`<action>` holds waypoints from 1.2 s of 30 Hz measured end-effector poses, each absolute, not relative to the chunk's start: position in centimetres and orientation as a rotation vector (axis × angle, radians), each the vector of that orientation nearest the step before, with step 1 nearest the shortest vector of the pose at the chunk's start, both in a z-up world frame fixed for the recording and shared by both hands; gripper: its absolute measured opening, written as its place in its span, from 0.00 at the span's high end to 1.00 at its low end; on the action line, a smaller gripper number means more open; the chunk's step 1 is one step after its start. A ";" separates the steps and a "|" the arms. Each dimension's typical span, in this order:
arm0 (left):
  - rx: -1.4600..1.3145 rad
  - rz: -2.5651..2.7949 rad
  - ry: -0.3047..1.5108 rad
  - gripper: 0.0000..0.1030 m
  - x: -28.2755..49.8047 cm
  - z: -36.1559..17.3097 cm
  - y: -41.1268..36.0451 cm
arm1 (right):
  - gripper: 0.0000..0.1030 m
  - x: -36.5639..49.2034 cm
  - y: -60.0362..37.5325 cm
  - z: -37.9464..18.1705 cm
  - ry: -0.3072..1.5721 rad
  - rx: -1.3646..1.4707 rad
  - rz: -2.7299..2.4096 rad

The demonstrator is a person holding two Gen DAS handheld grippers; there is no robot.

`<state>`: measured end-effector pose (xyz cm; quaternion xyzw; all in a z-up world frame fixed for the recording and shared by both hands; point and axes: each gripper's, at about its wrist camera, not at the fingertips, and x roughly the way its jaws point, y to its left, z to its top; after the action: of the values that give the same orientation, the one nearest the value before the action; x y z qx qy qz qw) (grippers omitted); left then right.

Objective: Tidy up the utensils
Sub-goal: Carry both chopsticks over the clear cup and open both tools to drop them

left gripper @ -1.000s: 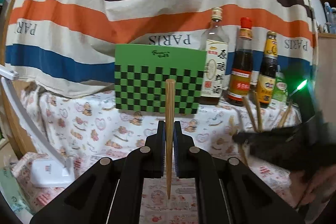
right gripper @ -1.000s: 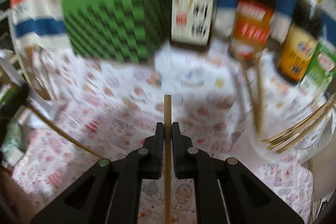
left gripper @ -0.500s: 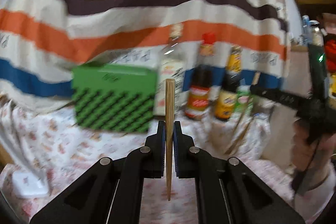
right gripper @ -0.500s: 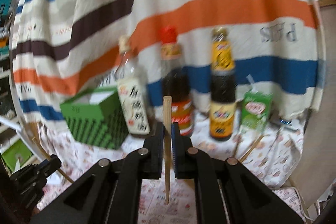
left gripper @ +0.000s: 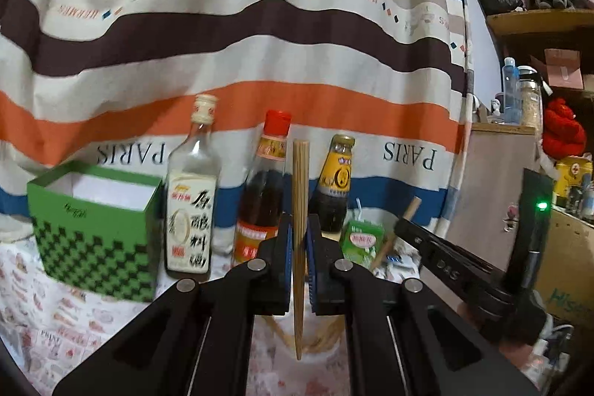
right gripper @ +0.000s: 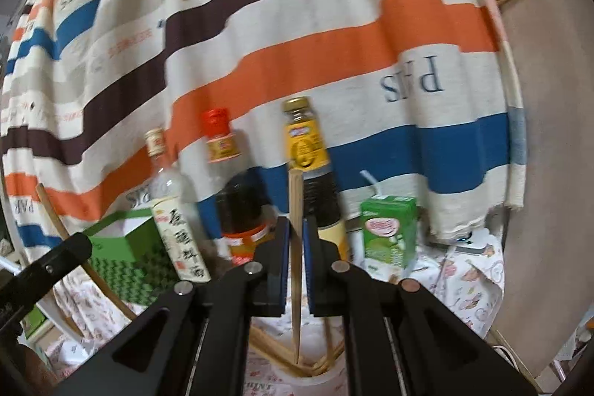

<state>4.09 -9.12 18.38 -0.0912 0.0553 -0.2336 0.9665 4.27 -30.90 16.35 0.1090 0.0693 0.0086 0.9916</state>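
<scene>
Before a striped cloth, left tongs [left gripper: 300,270] and right tongs [right gripper: 296,270] each pinch 1 chopstick [left gripper: 300,210] above the cup [right gripper: 326,377]; next, lowering both in.

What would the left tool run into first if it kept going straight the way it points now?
Probably the dark sauce bottle with the red cap: it stands just behind the left tool, right beside the upright chopstick it grips. The gold-capped bottle is almost as centred, and depth is hard to judge here.

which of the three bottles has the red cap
The middle bottle, filled with dark sauce, has the red cap. The clear bottle to its left has a pale cap, and the yellow-labelled bottle to its right has a gold one.
</scene>
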 end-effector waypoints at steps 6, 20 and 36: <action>-0.206 -0.473 0.148 0.94 7.2 16.8 -11.7 | 0.94 5.4 -32.2 16.1 0.187 0.217 0.012; -0.206 -0.504 0.304 0.94 10.6 11.8 -13.8 | 0.94 9.1 -31.3 13.9 0.455 0.173 0.103; -0.127 -0.483 0.427 0.94 11.7 9.0 -15.3 | 0.93 12.0 -31.7 11.2 0.637 0.220 0.118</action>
<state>11.73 -15.31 8.97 -0.0625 0.2095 -0.2369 0.9466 12.01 -31.69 11.16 0.1078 0.3125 0.0578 0.9420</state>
